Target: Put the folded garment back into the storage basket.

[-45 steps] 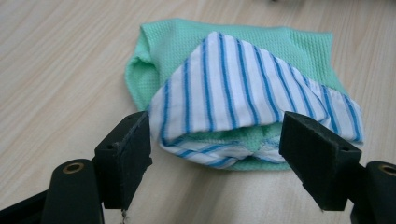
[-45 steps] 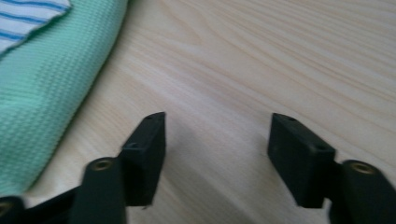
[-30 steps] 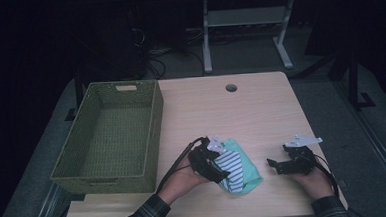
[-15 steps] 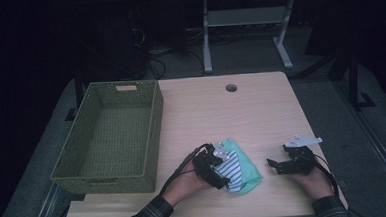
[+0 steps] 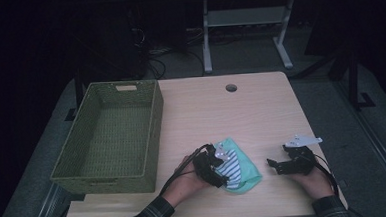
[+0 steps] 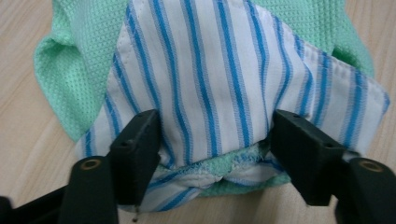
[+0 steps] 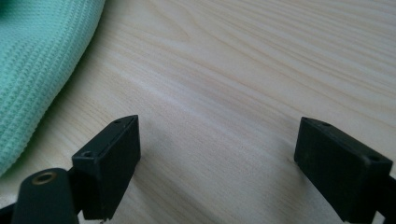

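Note:
A small bundle of cloth, white with blue stripes (image 6: pixel 205 70) on top of mint green knit (image 5: pixel 244 172), lies near the table's front edge. My left gripper (image 5: pixel 219 168) rests against its left side. Its jaws have just been closing, and the striped hem now sits bunched between them (image 6: pixel 215 126), the pads at its sides without clamping it. My right gripper (image 5: pixel 273 164) rests on the table to the right of the cloth, a gap apart from it. It stands open over bare wood (image 7: pixel 217 135), with the green cloth's edge (image 7: pixel 37 70) at its left.
A green woven basket (image 5: pixel 154 120) stands at the table's left side with nothing in it. The light wood table (image 5: pixel 221 112) has a cable hole (image 5: pixel 231 88) near its far edge. Beyond it stand a metal frame and cables on the dark floor.
The left gripper has edged a little to the right into the cloth. The right hand and its gripper have stayed put.

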The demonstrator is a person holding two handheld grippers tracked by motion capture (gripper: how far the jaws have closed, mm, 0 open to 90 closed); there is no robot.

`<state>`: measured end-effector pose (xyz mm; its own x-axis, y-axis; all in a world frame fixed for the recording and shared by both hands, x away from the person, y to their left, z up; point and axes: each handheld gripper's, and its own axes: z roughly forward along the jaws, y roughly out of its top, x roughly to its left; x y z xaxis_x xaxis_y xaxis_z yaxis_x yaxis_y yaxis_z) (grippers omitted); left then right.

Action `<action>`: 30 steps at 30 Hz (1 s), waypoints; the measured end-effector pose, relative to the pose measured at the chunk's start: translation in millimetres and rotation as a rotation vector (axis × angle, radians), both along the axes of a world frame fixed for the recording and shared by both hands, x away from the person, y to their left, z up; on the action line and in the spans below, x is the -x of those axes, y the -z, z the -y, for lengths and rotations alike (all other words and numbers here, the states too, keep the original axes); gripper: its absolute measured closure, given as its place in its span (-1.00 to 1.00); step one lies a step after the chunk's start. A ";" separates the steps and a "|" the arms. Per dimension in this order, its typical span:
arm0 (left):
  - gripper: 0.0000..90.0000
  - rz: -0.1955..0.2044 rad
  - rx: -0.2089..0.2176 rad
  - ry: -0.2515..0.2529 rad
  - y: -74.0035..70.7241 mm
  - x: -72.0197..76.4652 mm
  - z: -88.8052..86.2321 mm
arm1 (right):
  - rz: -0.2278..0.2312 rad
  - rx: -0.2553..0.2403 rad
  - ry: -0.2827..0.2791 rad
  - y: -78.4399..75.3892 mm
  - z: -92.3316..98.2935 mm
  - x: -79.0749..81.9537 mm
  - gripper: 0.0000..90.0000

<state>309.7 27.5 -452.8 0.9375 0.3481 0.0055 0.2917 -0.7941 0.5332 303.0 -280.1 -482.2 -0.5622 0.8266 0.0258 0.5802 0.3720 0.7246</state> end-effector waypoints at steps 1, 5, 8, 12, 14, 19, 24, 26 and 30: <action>-0.17 -0.001 0.001 -0.002 -0.5 -0.2 -0.2 | 0.000 0.000 0.000 0.0 0.0 0.0 -0.69; 0.24 -0.005 0.001 0.001 -2.8 -2.9 -2.8 | -0.001 -0.001 0.001 0.0 -0.1 0.1 -0.69; 0.38 -0.012 0.003 0.003 -3.4 -5.5 -4.4 | -0.001 0.000 0.000 0.0 0.0 0.1 -0.69; 0.53 -0.022 0.003 0.007 -3.9 -7.6 -5.5 | 0.000 0.000 0.000 0.0 0.0 0.0 -0.69; 0.58 -0.028 0.000 0.011 -4.4 -8.9 -5.9 | 0.000 0.000 0.000 0.0 0.0 0.0 -0.69; 0.65 -0.037 0.000 0.007 -5.0 -8.9 -4.9 | 0.000 0.001 0.000 0.0 0.1 -0.1 -0.69; 0.66 -0.053 0.015 0.016 -7.6 -12.2 -6.6 | 0.000 0.000 0.000 0.0 0.1 -0.2 -0.69; 0.66 -0.049 0.019 0.019 -11.4 -13.9 -7.9 | 0.000 -0.001 0.000 0.0 0.0 -0.1 -0.69; 0.65 -0.055 0.055 0.011 -19.9 -15.4 -10.4 | -0.001 -0.001 0.002 0.0 -0.1 -0.1 -0.69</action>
